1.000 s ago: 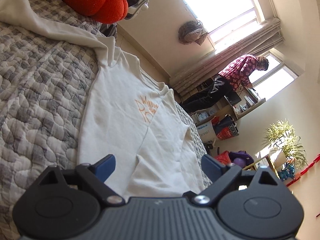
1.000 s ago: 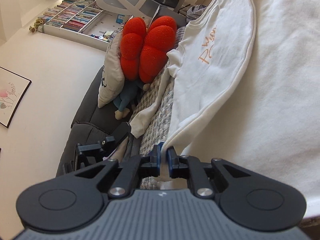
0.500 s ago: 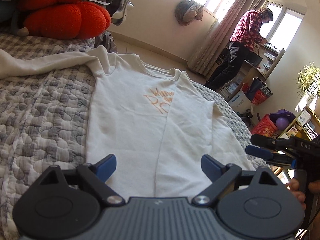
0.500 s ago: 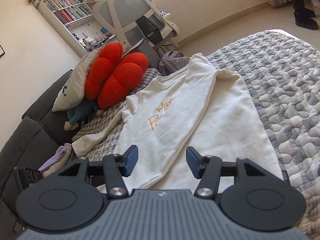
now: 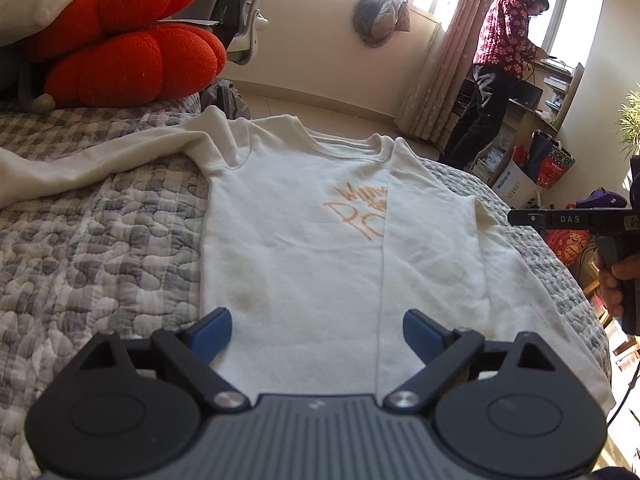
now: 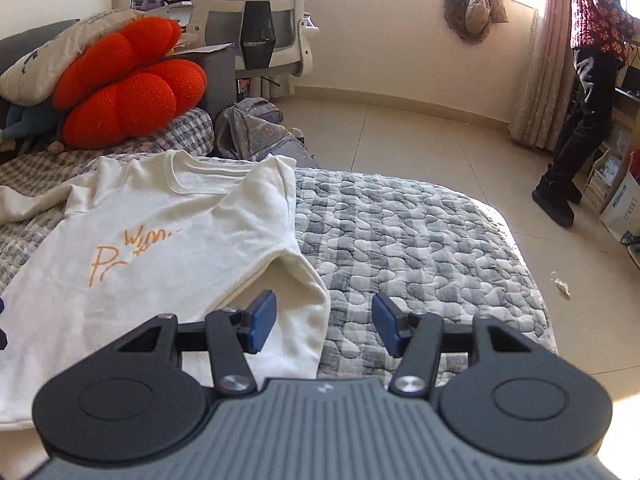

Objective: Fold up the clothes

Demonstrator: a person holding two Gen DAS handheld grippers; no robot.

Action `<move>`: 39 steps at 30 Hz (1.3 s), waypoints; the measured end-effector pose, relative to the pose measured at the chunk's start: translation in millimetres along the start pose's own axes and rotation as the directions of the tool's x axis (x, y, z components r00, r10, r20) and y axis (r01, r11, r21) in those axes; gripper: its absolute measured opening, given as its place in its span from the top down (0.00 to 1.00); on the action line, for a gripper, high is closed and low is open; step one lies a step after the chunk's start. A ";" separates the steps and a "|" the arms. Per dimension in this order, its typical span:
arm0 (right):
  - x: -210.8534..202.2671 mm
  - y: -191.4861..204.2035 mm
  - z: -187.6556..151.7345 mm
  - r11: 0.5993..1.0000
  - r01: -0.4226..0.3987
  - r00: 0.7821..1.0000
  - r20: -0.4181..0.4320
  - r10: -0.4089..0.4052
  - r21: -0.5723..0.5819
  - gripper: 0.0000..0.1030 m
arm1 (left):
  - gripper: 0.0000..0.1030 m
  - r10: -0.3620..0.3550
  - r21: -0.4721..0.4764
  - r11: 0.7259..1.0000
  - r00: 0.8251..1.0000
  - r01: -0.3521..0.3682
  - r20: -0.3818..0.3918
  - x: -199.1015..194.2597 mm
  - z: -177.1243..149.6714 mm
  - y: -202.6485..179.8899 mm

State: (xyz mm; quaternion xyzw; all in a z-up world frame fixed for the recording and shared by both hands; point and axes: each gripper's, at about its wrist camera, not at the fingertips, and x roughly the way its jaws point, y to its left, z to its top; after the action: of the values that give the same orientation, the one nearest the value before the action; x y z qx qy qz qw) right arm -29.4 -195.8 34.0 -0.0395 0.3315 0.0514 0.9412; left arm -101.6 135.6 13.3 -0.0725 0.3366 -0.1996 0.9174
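Sweatshirt (image 5: 292,248) flat on quilt (image 5: 100,240), long axis running away from grippers, collar at far end toward cushion (image 5: 128,60), hem nearest. Right side folded over the front, covering part of the orange print. Left gripper (image 5: 316,330) spread wide above the hem, nothing between. Right gripper (image 6: 324,322) just sprung apart, empty, over the folded edge. Left view alone: outstretched sleeve (image 5: 88,160), right hand (image 5: 612,284). Right view alone: bare quilt, floor (image 6: 420,140). Boxes by person (image 5: 500,68), contents unclear.
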 end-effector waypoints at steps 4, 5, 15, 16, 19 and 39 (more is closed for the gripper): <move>25.6 1.8 4.1 0.999 -0.006 1.000 -0.024 0.005 -0.033 0.44 | 0.07 0.019 0.039 0.999 1.000 -0.020 0.023 3.6 -2.2 -4.4; 32.7 4.6 5.0 0.999 0.007 1.000 -0.029 -0.009 -0.051 0.44 | 0.07 0.026 0.049 0.998 0.999 -0.027 0.028 4.6 -2.7 -5.3; 51.6 -5.3 10.8 0.999 -0.040 0.998 0.041 0.039 0.026 0.44 | 0.07 0.010 0.004 1.000 1.000 -0.010 0.019 12.6 10.5 -7.2; 49.5 -11.6 9.7 0.997 -0.047 0.997 0.062 0.043 0.066 0.46 | 0.07 0.008 -0.001 1.000 1.000 -0.008 0.021 12.9 11.4 -7.0; 41.6 -34.3 4.7 0.974 -0.069 0.991 0.127 0.042 0.215 0.49 | 0.07 0.010 -0.012 1.000 1.000 -0.009 0.023 13.8 13.2 -5.3; 41.1 -88.3 6.5 0.957 -0.075 0.997 0.023 0.071 0.280 0.24 | 0.04 0.056 0.004 0.998 0.997 -0.056 0.051 22.6 7.9 16.5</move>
State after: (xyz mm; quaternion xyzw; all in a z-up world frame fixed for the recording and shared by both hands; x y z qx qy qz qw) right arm 17.3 -279.8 16.8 0.1068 0.3305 0.0388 0.9369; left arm -75.5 141.2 1.6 -0.0655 0.3144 -0.1728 0.9311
